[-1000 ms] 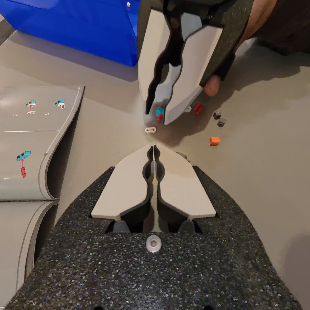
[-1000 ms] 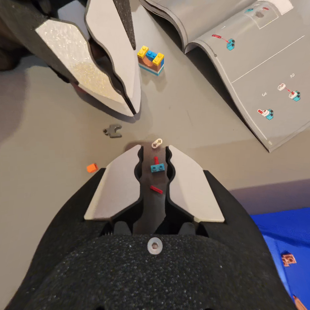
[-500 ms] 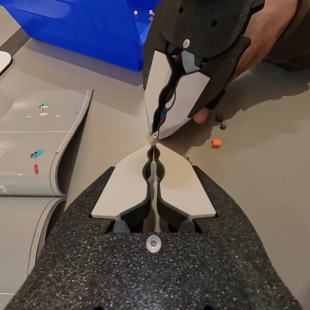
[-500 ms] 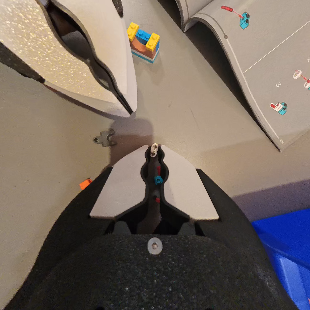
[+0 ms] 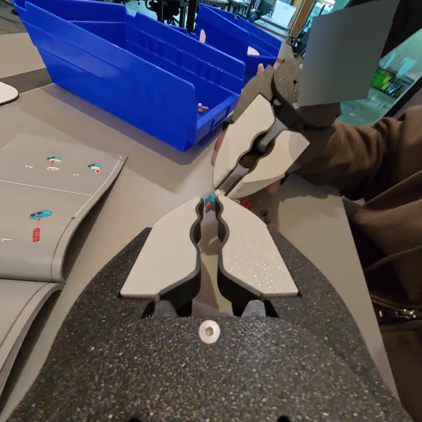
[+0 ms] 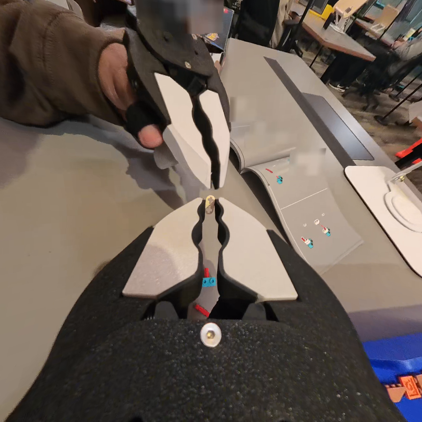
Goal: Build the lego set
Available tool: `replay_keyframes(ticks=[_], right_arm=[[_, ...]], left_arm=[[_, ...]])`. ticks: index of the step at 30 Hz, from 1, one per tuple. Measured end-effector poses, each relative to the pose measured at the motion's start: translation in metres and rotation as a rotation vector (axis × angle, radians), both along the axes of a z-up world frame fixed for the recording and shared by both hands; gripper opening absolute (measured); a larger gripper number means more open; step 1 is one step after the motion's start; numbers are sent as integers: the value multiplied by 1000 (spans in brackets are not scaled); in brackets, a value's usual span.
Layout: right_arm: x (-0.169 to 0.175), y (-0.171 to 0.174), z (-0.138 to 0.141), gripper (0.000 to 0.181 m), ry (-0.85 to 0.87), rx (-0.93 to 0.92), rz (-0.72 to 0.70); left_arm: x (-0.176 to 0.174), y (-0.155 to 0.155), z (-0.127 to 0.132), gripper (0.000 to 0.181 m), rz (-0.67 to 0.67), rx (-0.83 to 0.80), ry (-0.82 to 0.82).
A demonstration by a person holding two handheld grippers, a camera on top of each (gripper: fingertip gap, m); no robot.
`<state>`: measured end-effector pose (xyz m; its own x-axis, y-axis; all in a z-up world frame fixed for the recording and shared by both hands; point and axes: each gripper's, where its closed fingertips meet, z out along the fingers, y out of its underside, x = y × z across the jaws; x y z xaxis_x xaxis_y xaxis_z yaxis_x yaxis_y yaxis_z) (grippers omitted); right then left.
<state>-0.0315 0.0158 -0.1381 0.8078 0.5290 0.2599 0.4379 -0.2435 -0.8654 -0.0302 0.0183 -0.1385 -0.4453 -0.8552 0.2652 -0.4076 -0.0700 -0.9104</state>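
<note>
Right gripper [image 6: 210, 201] jaws clamped on the white two-hole link [image 6: 209, 204], lifted. Teal brick with red pin [image 5: 209, 202] on the counter [image 5: 148, 205], 12 o'clock of the left gripper [image 5: 209, 201], jaws slightly apart, empty. Risk: thin tip grip, link could twist or pop out when pressed onto the pin.

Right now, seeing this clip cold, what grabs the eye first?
The two grippers meet tip to tip over the grey table: the right gripper pinches a small white link piece, the left gripper slightly open. A teal brick with a red pin lies below them, blue bins behind.
</note>
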Motion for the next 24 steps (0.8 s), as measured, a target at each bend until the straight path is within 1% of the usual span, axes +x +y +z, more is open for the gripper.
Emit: replay_keyframes(ticks=[9, 11, 13, 24], right_arm=[[-5, 0, 0, 7, -75, 39, 1], [-5, 0, 0, 7, -90, 42, -1], [-5, 1, 0, 7, -95, 50, -2], [-6, 0, 7, 8, -103, 108, 9]], left_arm=[[0, -8, 1, 13, -29, -202, 73], [0, -9, 0, 11, -30, -233, 91], [-1, -11, 1, 6, -48, -267, 96], [-2, -10, 7, 3, -67, -451, 106]])
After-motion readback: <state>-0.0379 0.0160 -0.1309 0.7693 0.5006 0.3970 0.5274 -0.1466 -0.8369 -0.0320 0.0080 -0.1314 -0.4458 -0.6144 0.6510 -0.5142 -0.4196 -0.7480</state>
